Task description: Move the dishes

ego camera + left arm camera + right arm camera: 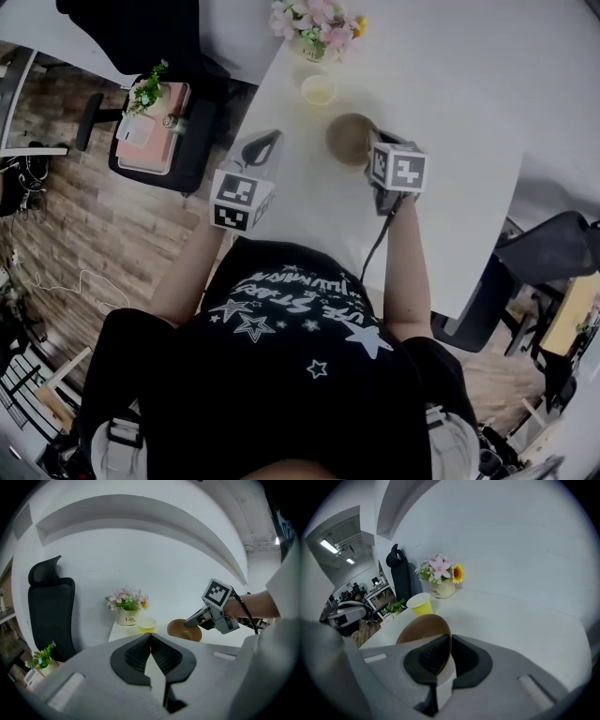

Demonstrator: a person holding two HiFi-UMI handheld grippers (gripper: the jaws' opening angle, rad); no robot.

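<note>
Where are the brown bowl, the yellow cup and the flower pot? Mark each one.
brown bowl (347, 137), head view, on its inside.
yellow cup (422, 608), right gripper view, on its side wall.
flower pot (126, 618), left gripper view, on its front.

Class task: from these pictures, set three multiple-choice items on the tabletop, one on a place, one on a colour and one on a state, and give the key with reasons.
1. Where does the yellow cup stand?
A. on a chair
B. between the flower pot and the brown bowl
C. inside the bowl

2. What colour is the table?
A. white
B. green
C. red

3. How do the jaws of the right gripper stand?
A. wide apart over the cup
B. closed on nothing
C. closed on the bowl's rim

Key: B, the head view shows pot, cup and bowl in a row; A, the top is plain white; C, the right gripper view shows the rim pinched between the jaws.
</note>
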